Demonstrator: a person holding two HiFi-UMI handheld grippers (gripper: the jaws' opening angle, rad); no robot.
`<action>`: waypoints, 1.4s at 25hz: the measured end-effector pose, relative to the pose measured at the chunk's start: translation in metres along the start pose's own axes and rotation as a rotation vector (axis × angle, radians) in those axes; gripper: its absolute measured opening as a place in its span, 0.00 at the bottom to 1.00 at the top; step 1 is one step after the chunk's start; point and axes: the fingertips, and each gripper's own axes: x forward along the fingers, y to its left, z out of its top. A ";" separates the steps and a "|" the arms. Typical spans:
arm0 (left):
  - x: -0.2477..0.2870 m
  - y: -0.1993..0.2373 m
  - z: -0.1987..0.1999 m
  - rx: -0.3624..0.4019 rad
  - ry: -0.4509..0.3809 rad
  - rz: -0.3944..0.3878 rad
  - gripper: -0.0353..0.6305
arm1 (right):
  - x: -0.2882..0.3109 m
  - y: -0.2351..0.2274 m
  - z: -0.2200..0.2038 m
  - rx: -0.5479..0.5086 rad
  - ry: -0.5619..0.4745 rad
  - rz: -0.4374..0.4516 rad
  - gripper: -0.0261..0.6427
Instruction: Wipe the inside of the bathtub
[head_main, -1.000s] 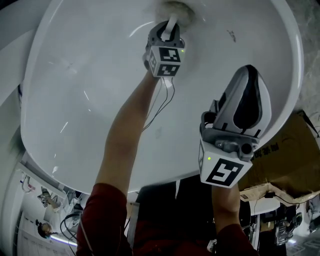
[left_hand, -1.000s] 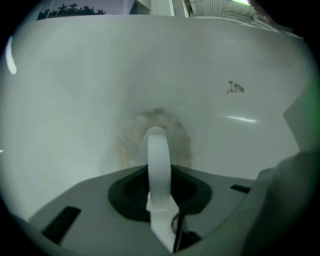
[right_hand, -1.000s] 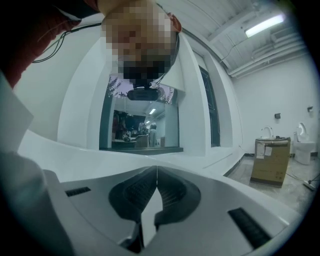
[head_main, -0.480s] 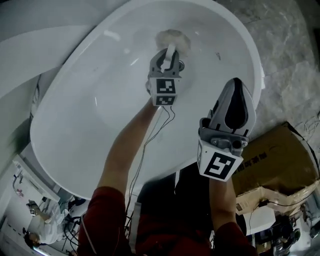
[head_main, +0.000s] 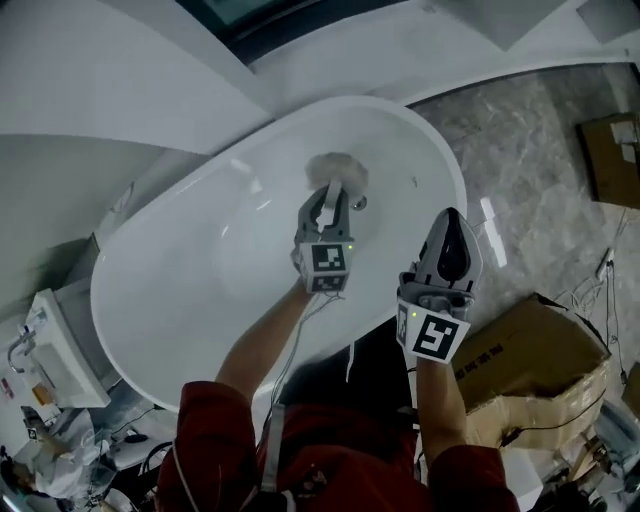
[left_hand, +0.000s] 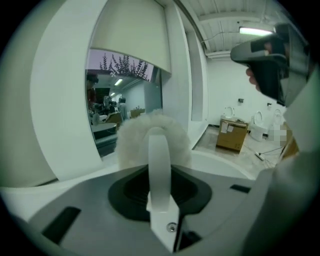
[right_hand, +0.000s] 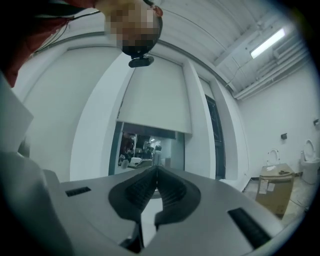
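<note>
the jaws of the left gripper (left_hand: 159, 150) are closed on the thin white handle (left_hand: 160, 170) of a brush (left_hand: 131, 140). the handle is held upright between the dark pads, and the brush's fluffy white head is seen just past the jaw tips. behind the head, a wall opening and a far room are seen. in the head view, the left gripper (head_main: 330, 203) is held out over the far half of the tub (head_main: 190, 310), with the brush (head_main: 337, 170) shown against the white inner wall near the far end. whether the head touches the wall cannot be told.

the jaws of the right gripper (right_hand: 156, 172) are pressed together at the tips, and nothing is held between them. only the wall and the opening are seen beyond them. in the head view, the right gripper (head_main: 449, 228) is seen at the tub's near right rim, well apart from the brush and pointed the same way as the left.

the tub is oval and white and is set at a slant across the head view. a grey marbled floor (head_main: 540, 130) is seen to its right, and a brown box (head_main: 545, 365) stands on the floor near the right gripper. a red sleeve (head_main: 205, 440) is seen at the bottom edge.
</note>
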 end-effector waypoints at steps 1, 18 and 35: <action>-0.020 0.002 0.016 -0.012 -0.021 0.005 0.19 | -0.003 0.002 0.018 0.012 -0.015 0.007 0.06; -0.315 0.034 0.197 -0.070 -0.400 0.166 0.19 | -0.085 0.059 0.246 -0.093 -0.146 0.304 0.06; -0.429 0.047 0.233 -0.161 -0.518 0.595 0.19 | -0.074 0.112 0.271 0.028 -0.192 0.757 0.06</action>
